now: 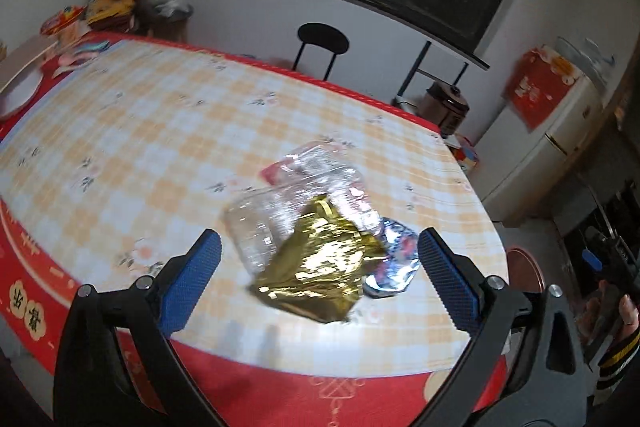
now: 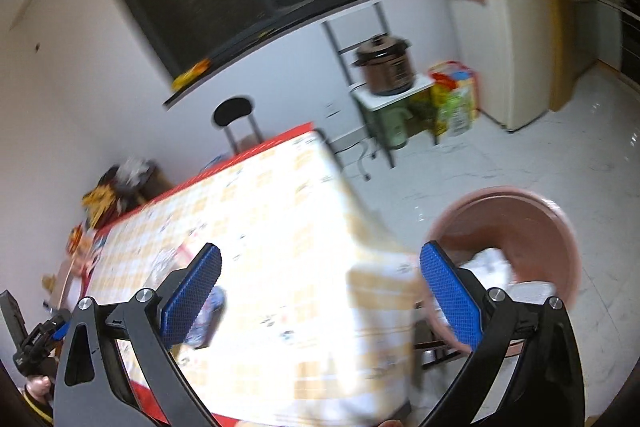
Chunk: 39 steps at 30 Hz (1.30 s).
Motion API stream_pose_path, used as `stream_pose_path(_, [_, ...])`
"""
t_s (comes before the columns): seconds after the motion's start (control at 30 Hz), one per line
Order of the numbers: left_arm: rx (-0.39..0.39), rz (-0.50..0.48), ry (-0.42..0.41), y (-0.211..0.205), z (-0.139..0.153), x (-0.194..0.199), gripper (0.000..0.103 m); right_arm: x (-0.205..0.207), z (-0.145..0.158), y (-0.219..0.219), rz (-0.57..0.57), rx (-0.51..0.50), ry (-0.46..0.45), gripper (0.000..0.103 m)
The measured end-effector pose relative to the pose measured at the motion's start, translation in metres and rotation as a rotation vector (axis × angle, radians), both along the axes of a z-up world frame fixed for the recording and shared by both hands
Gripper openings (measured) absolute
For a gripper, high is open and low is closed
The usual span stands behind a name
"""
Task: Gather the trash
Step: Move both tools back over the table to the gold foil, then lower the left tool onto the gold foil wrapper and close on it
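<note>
Crinkled gold foil wrapper (image 1: pixel 320 267) lying on checked tablecloth (image 1: pixel 160 131) near table edge, overlapping clear plastic packaging (image 1: pixel 288 203) and touching silver-blue wrapper (image 1: pixel 394 267). Left gripper (image 1: pixel 320 275) spread wide, empty. Right gripper (image 2: pixel 320 291) likewise released. Round pink basin (image 2: pixel 520 227) holding white crumpled scraps (image 2: pixel 496 267).

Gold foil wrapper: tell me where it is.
Left wrist view: the gold foil wrapper lies on the table between the open fingers, overlapping clear plastic packaging.

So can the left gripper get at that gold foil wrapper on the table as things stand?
Probably yes. The left gripper is open, with the gold foil wrapper lying between its fingers on the table. Only clear plastic packaging and a silvery wrapper crowd it.
</note>
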<state>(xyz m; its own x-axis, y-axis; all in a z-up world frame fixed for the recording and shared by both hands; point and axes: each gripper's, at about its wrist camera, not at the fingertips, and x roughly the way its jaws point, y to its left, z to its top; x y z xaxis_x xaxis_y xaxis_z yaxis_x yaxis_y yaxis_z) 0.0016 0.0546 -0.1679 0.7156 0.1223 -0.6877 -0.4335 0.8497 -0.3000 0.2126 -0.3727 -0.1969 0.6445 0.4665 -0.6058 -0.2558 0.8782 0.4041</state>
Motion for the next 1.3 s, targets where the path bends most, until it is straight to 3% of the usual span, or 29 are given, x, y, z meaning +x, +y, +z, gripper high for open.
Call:
stream_pose_path(0.27, [-0.055, -0.051, -0.015, 0.048, -0.015, -0.008, 0.097, -0.016, 0.001, 0.095, 0.086, -0.055, 0.042, 0.098])
stream_pose_path(0.5, [-0.101, -0.147, -0.027, 0.081, -0.027, 0.01, 0.097, -0.031, 0.002, 0.144, 0.085, -0.099, 0.068, 0.098])
stream_pose_path(0.83, [-0.206, -0.338, 0.023, 0.107, -0.076, 0.042, 0.096, -0.054, -0.017, 0.201, 0.033, -0.167, 0.127, 0.098])
stream_pose_path(0.97, [-0.247, -0.487, 0.048, 0.094, -0.091, 0.058, 0.092, -0.066, -0.03, 0.215, 0.007, -0.17, 0.159, 0.098])
stream_pose_path(1.17, [-0.162, -0.626, 0.104, 0.058, -0.108, 0.086, 0.071, -0.086, -0.042, 0.218, -0.043, -0.177, 0.195, 0.098])
stream_pose_path(1.3, [-0.081, -0.645, 0.109, 0.045, -0.112, 0.101, 0.06, -0.096, -0.046, 0.208, -0.091, -0.176, 0.215, 0.098])
